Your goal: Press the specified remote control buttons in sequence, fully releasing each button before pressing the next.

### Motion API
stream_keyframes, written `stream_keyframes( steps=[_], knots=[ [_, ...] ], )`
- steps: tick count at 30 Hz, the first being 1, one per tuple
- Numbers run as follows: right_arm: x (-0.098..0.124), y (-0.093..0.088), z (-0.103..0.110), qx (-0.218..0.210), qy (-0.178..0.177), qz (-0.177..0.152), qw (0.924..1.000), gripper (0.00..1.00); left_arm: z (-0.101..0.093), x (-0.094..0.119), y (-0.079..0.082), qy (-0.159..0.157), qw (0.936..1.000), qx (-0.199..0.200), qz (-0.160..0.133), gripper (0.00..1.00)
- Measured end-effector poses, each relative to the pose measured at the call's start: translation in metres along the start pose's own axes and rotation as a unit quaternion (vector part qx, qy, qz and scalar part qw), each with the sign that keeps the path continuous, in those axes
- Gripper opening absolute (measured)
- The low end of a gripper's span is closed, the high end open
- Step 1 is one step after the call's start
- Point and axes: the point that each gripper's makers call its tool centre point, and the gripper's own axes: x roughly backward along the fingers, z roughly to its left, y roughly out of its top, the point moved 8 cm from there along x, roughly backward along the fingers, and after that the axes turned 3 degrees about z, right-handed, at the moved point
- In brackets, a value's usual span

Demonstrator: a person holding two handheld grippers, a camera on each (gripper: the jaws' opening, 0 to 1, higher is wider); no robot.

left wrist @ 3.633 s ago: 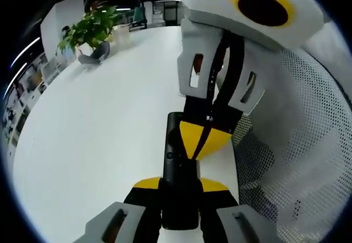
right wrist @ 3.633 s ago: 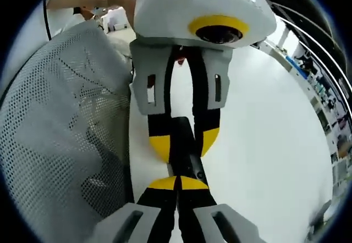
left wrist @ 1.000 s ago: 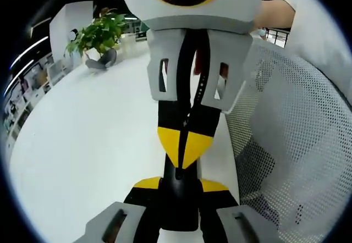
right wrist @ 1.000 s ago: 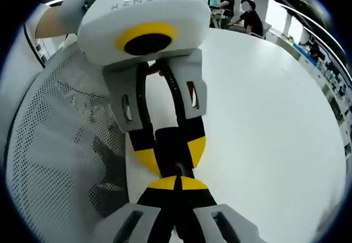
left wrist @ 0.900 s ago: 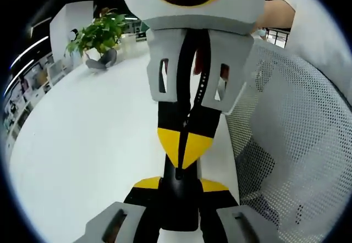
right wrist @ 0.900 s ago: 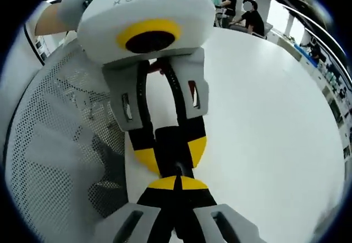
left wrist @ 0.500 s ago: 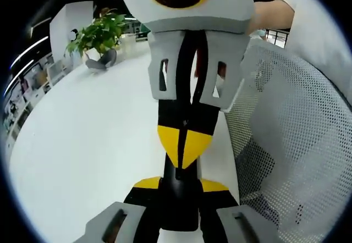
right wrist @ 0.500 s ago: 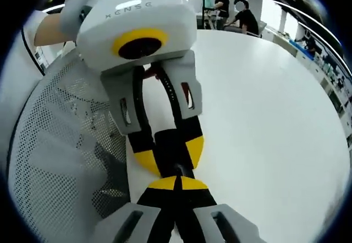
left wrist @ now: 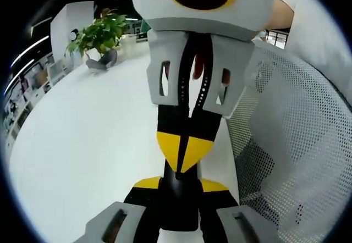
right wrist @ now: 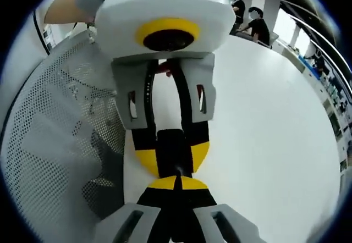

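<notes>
I work in an open office: white tabletop (left wrist: 82, 144), potted plant (left wrist: 96, 31) upper left, seated people (right wrist: 258, 20) upper right.

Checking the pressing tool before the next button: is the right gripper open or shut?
Shut. In the left gripper view, the right gripper's yellow tips meet in one point, touching the black remote clamped by the left gripper.
</notes>
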Motion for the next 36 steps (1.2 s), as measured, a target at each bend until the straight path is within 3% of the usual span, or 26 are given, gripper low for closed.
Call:
stream_keyframes(
  steps=[5,14,17,20,24,28,30,33,36],
  knots=[
    [-0.003,0.002,0.003,0.036,-0.023,0.011,0.9991,0.0,0.0,0.0,0.001,-0.001,1.0,-0.003,0.002,0.24],
    [0.0,-0.005,-0.001,-0.015,-0.006,-0.035,0.9993,0.0,0.001,0.0,0.002,-0.007,0.9999,-0.012,0.009,0.24],
    [0.0,0.002,0.004,-0.033,0.021,-0.061,0.9974,0.0,0.001,0.0,0.003,-0.011,0.9997,-0.019,0.014,0.24],
    [-0.002,0.003,0.001,-0.012,0.005,-0.049,0.9987,0.0,0.001,0.0,0.004,-0.013,0.9995,-0.022,0.019,0.24],
    [-0.007,0.002,-0.001,-0.032,0.017,-0.047,0.9982,0.0,0.002,0.0,0.004,-0.013,0.9994,-0.022,0.023,0.24],
    [-0.007,0.004,0.001,0.005,0.014,-0.034,0.9993,0.0,0.003,0.0,0.005,-0.015,0.9992,-0.025,0.029,0.24],
    [-0.007,0.006,0.001,0.001,0.016,-0.028,0.9995,0.0,0.003,0.0,0.005,-0.016,0.999,-0.026,0.032,0.24],
    [-0.007,0.007,-0.001,-0.008,0.036,-0.016,0.9992,0.0,0.003,0.0,0.005,-0.015,0.9991,-0.023,0.032,0.24],
    [-0.005,0.005,-0.001,-0.015,0.05,-0.026,0.9983,0.0,0.003,0.001,0.004,-0.015,0.9992,-0.019,0.03,0.24]
  ],
)
